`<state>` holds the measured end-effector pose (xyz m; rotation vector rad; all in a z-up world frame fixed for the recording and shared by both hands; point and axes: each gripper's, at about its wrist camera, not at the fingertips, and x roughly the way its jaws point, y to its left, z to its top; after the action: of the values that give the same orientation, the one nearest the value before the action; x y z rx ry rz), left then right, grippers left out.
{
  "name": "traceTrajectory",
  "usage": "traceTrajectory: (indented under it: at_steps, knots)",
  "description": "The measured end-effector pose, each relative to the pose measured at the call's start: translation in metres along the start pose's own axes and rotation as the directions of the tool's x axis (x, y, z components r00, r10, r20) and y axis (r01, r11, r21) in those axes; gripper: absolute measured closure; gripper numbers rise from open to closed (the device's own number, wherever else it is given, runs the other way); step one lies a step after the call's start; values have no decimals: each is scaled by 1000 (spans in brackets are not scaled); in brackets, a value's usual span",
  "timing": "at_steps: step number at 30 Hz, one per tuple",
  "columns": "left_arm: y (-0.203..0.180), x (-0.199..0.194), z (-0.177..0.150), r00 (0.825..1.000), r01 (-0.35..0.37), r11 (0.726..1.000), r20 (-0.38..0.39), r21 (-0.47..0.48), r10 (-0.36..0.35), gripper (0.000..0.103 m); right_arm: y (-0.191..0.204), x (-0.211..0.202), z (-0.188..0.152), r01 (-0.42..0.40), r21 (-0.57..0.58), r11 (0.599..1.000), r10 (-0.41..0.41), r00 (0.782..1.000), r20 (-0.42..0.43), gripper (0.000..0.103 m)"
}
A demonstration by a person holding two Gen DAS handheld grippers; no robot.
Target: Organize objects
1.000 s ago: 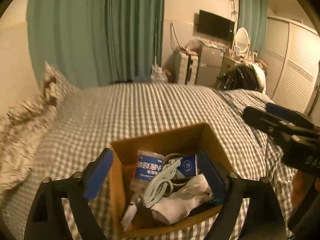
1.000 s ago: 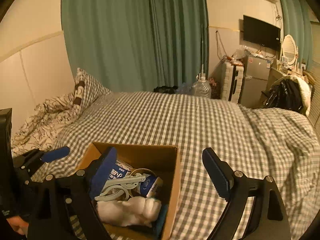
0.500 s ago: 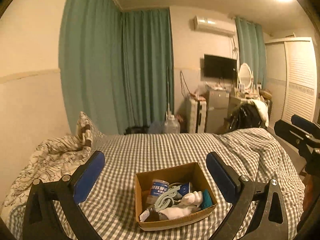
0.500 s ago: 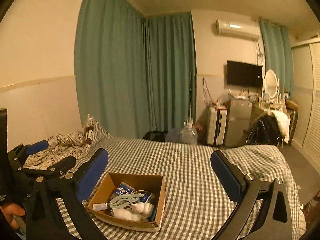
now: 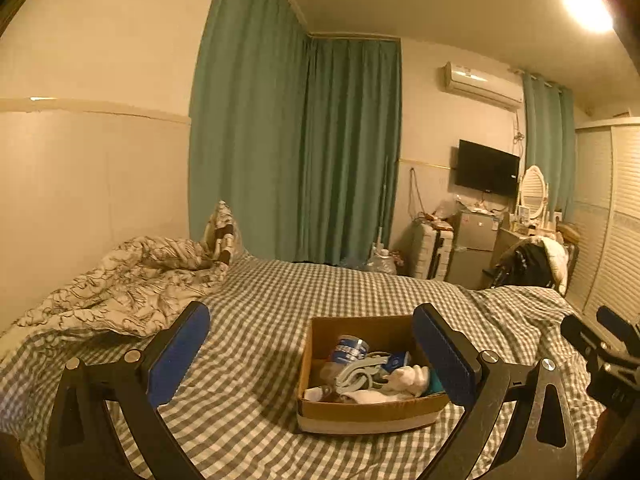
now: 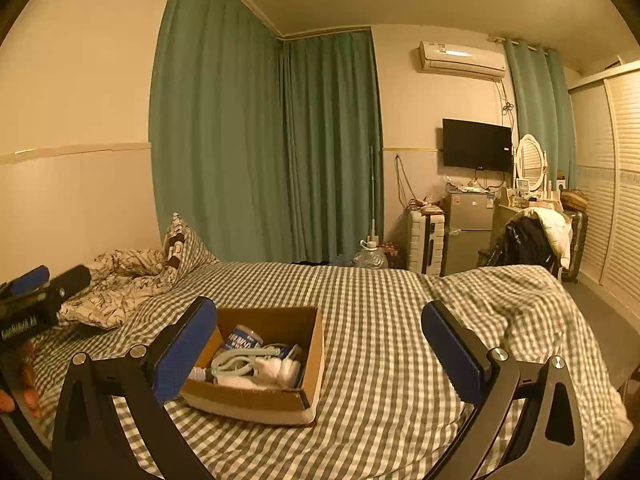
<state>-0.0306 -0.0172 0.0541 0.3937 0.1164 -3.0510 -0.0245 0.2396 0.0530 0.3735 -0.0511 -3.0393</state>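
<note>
Both the left tongs (image 5: 310,354) and right tongs (image 6: 318,350) gape wide, empty. The cardboard box (image 6: 256,398) sits on the checked bed (image 6: 380,320). The blue label on its bottle (image 6: 242,340) is unreadable.

bare bedspread (image 6: 380,320) — cardboard box (image 6: 308,360) open-topped, crammed

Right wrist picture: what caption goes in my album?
Open right gripper above a checked bed with a filled cardboard box.
</note>
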Motion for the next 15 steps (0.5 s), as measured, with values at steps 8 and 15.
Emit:
traceTrajectory:
  at_steps: [8,15]
  knots:
    - [-12,1,-11,1000,22,998,-22,60,-20,0,3,4,-6,7,-9,1000,-7,1000,-23,0]
    - [-16,1,-14,999,40,997,-38,71,-37,0,0,5,-4,18,-1,1000,-18,999,-32,0]
